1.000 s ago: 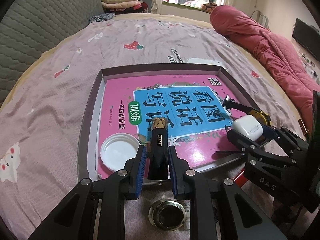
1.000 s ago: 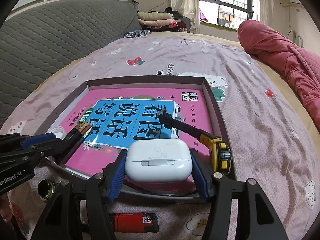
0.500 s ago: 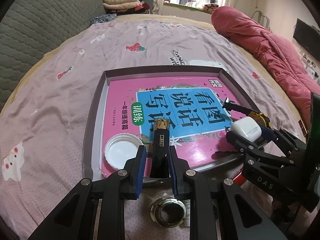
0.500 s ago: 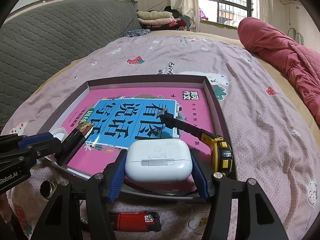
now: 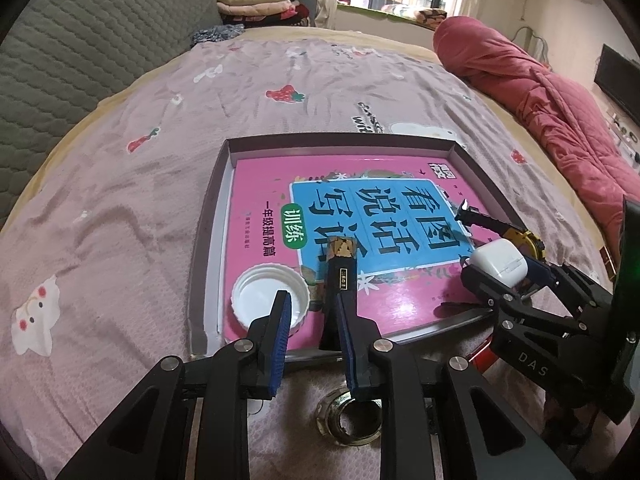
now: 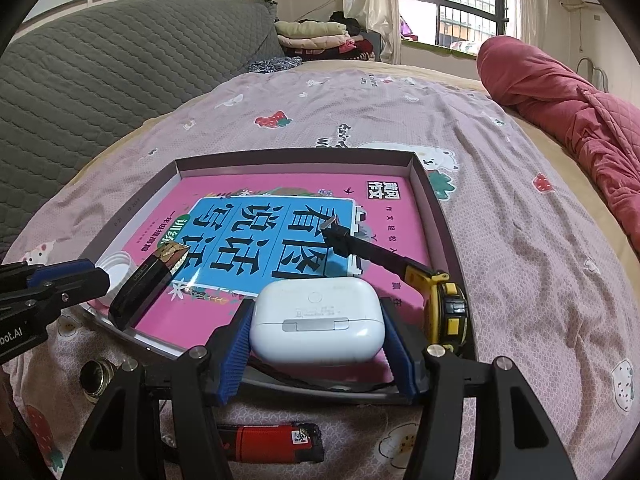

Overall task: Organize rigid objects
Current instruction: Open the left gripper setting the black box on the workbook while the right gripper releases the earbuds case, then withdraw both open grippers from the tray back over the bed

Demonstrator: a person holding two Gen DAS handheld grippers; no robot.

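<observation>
A shallow grey box lid (image 5: 216,184) (image 6: 424,184) lies on the bed with a pink book (image 5: 264,184) (image 6: 256,188) inside. My left gripper (image 5: 312,320) is open; a black stick with a gold tip (image 5: 340,276) (image 6: 148,280) rests on the lid's near edge beside its right finger. My right gripper (image 6: 316,332) (image 5: 508,276) is shut on a white earbud case (image 6: 320,320) (image 5: 498,260) above the lid's near right corner. A white bottle cap (image 5: 264,296) and a yellow tape measure (image 6: 444,304) (image 5: 520,236) lie in the lid.
A brass ring nut (image 5: 348,420) (image 6: 96,376) and a red lighter (image 6: 268,442) lie on the pink sheet in front of the lid. A red quilt (image 5: 540,92) lies at the right. A grey headboard (image 6: 100,72) stands at the left.
My left gripper has opened and let go of the black stick, which now rests on the lid's edge. The right gripper still holds the earbud case, barely moved.
</observation>
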